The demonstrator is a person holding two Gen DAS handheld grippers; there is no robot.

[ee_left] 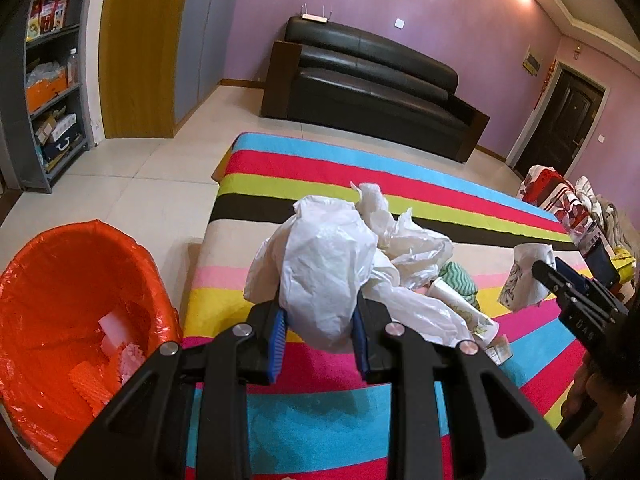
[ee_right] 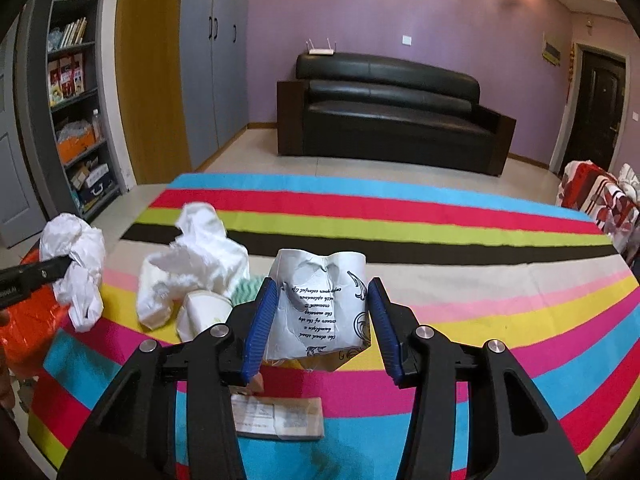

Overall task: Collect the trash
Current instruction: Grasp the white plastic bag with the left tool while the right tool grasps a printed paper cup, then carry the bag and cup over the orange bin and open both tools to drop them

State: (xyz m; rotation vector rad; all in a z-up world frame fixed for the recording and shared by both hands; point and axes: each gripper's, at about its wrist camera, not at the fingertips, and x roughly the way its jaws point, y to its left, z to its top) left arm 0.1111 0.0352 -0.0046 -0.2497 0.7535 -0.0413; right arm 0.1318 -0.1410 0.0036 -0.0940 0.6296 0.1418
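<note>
The left gripper [ee_left: 319, 334] pinches a crumpled white plastic bag [ee_left: 324, 276]; the right gripper [ee_right: 320, 328] squeezes a crushed printed paper cup [ee_right: 320, 308], lifted off the striped bedspread [ee_right: 480, 320]. At nine o'clock from the left fingers the orange-lined trash bin [ee_left: 24, 280] already holds some scraps. Still to collect: wrappers and a paper cup [ee_right: 202, 312] at ten o'clock, a flat packet [ee_right: 278, 418] at six; I judge it about midway
</note>
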